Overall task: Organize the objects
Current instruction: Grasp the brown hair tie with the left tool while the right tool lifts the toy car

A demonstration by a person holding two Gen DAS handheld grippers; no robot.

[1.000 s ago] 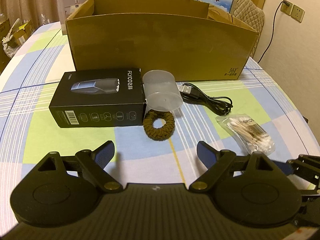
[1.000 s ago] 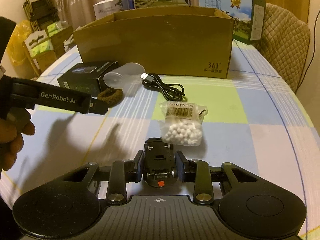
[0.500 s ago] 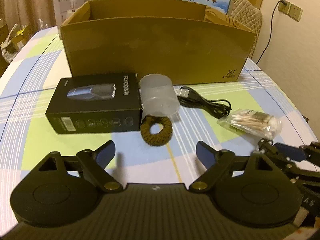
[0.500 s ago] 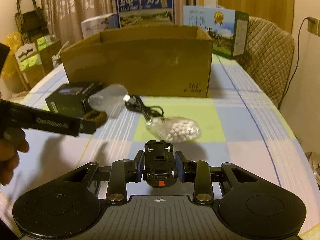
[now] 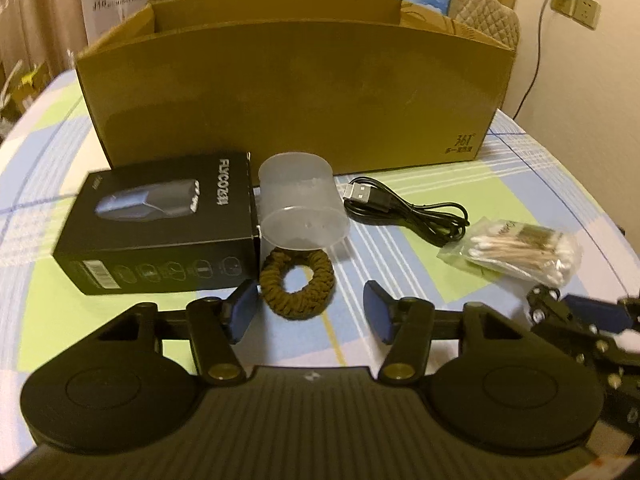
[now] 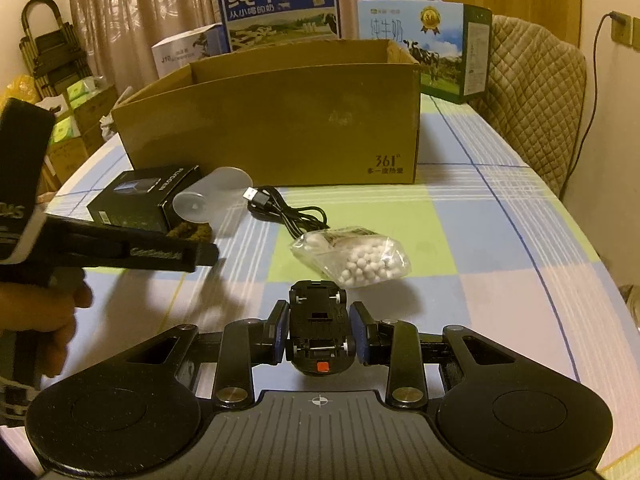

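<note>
A small black toy car (image 6: 318, 330) is clamped in the right tongs (image 6: 319, 334). The left tongs (image 5: 306, 312) are closing, empty, near the braided ring (image 5: 297, 282). Five items remain on the desk (image 6: 500, 256) outside the cardboard box (image 6: 280, 120).

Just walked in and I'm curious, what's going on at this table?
A person with a gripper in each hand is tidying items beside an open cardboard box. The right gripper clamps a small black toy car. The left gripper is closing toward a brown braided hair tie, not gripping it yet. A black shaver box, black USB cable and bag of cotton swabs lie nearby.
</note>
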